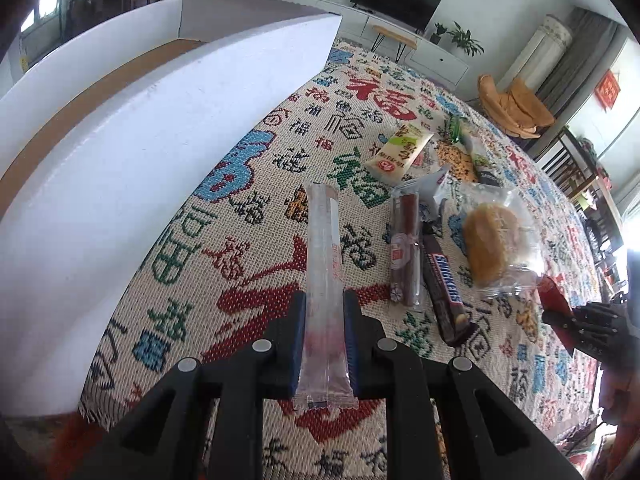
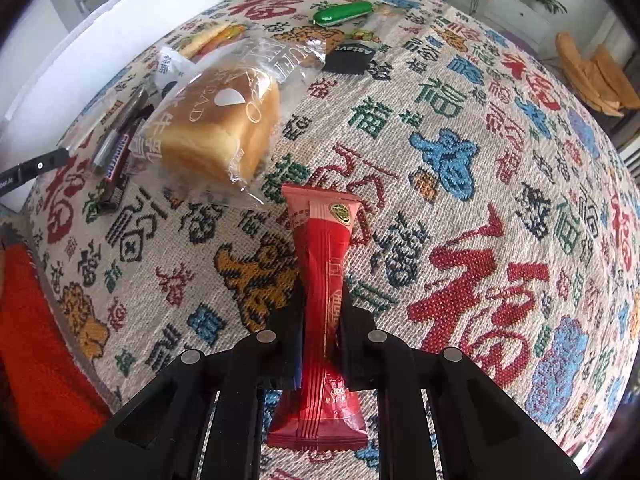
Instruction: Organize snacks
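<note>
Red packet in right claw; bread near, apart.

A long clear snack stick with pinkish contents is pinched lengthwise between the left gripper jaws, its far end pointing at the white box. A red sachet is clamped upright in the right gripper. On the patterned cloth lie a wrapped bread loaf, a Snickers bar just beside a brown sausage stick, a cream packet and a green packet.
</note>
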